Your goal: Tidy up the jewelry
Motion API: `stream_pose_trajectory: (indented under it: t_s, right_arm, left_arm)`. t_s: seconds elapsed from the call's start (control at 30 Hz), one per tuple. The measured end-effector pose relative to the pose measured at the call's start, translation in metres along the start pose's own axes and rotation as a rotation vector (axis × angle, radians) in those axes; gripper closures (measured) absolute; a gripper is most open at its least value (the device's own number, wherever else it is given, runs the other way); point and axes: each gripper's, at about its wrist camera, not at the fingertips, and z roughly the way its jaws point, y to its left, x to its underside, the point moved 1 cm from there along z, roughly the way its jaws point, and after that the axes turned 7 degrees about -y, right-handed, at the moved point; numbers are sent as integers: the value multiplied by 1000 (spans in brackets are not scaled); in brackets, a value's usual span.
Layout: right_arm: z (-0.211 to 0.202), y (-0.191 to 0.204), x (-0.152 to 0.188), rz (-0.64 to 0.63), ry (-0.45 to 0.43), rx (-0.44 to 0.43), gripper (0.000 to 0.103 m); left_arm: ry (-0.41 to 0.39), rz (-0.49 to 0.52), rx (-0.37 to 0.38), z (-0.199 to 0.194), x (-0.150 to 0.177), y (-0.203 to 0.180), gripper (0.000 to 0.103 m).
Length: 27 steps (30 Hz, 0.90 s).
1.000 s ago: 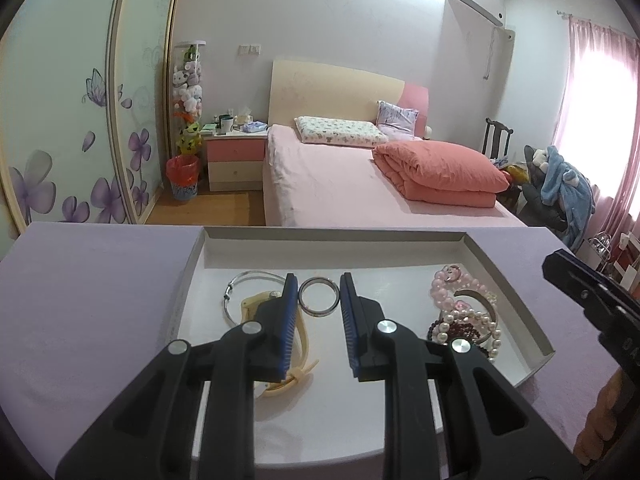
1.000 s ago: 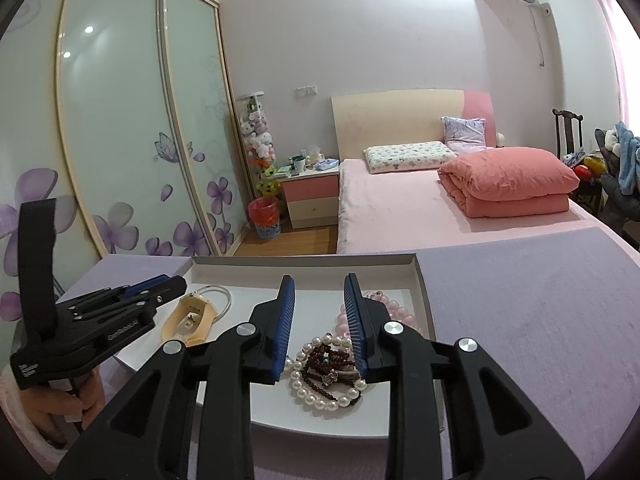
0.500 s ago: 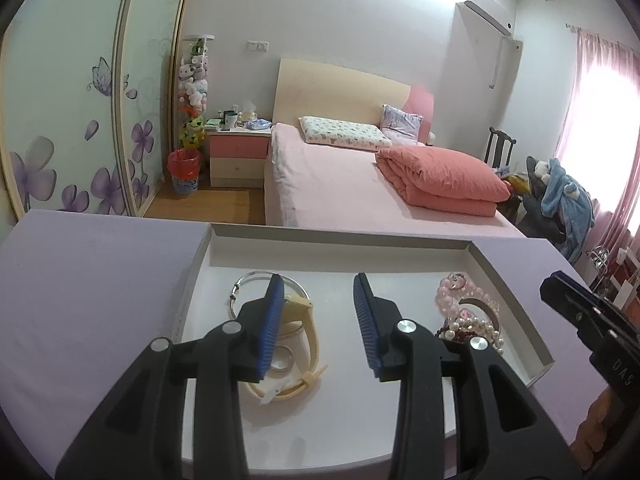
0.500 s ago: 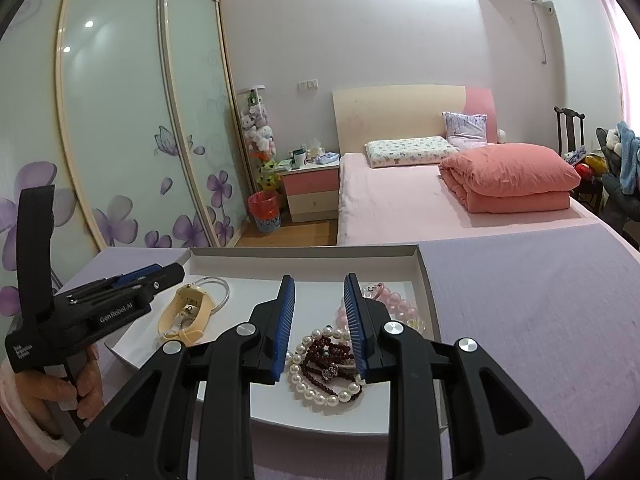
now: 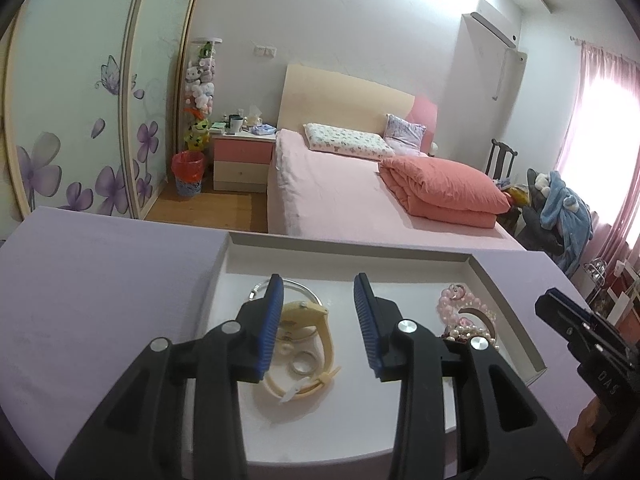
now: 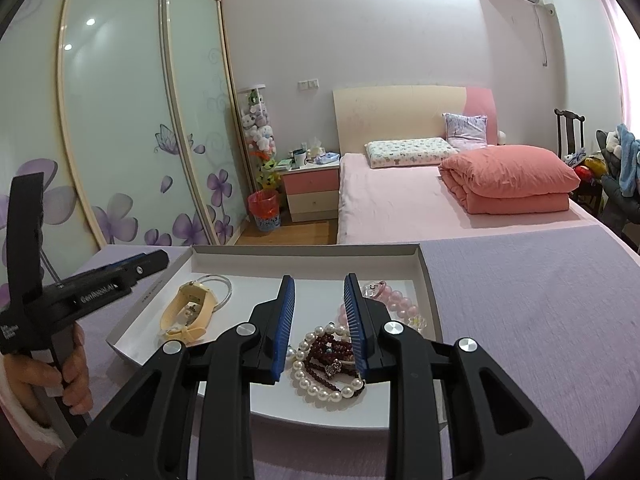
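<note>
in the lower middle of the frame, the left gripper [image 5: 318,320] has just been opening, empty, above the watch [image 5: 308,334] and small ring [image 5: 301,365]; the right gripper [image 6: 319,320] hangs parted, empty; the beads [image 6: 332,356] look unsorted in the tray [image 6: 304,254].

A lilac cloth-covered table [image 6: 540,300] fills the foreground. Beyond it stands a bed with a pale pink sheet [image 5: 340,196], a folded coral quilt [image 5: 444,192] and a flower-printed white pillow [image 5: 344,142] against a cream headboard [image 5: 340,96]. A pink-and-cream nightstand [image 5: 242,160] sits beside a red-lined bin [image 5: 188,172]. Frosted sliding wardrobe doors with purple flowers [image 6: 120,140] line the left wall.
</note>
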Motion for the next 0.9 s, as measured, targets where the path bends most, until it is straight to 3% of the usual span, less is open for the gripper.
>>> stream_pose_trajectory:
  t_s: [0.43, 0.73, 0.9]
  right_arm:
    - [-27, 0, 9, 12, -3, 14, 59]
    - [-59, 5, 22, 21, -15, 24, 22]
    - [-79, 16, 28, 2, -25, 25, 7]
  left_arm:
    - [-20, -21, -30, -50, 10, 24, 50]
    - [-39, -40, -15, -102, 31, 36, 32]
    - [-61, -28, -15, -131, 43, 36, 19]
